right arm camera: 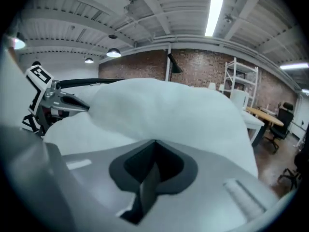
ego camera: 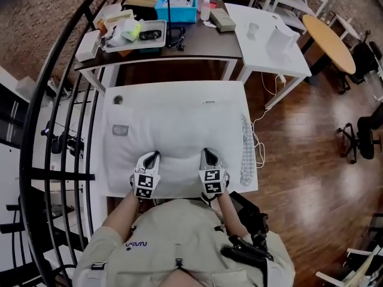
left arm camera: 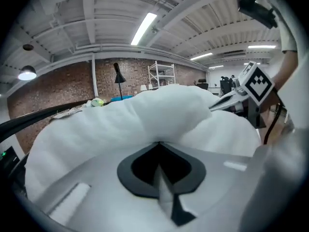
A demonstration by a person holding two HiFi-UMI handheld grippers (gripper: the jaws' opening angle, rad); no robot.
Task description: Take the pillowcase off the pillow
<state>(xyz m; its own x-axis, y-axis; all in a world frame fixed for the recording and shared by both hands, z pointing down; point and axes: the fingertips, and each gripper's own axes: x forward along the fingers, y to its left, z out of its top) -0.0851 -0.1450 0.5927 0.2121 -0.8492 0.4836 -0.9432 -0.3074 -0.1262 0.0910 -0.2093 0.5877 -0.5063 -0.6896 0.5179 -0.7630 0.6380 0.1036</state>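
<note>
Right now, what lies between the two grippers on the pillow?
Only a puffed-up ridge of the soft white fabric pillow separates the left gripper and the right gripper; the head view shows it best.

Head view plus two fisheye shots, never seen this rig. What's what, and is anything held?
No robot here: a person holds a two-jaw hand tool in each hand. The head view comes from a camera on the person's head, looking down. The other two cameras ride on the left gripper and right gripper, looking along their jaws. A white pillow lies on a white table. Both pairs of jaws are shut, and each seems to pinch the pillowcase at the pillow's near edge.
</note>
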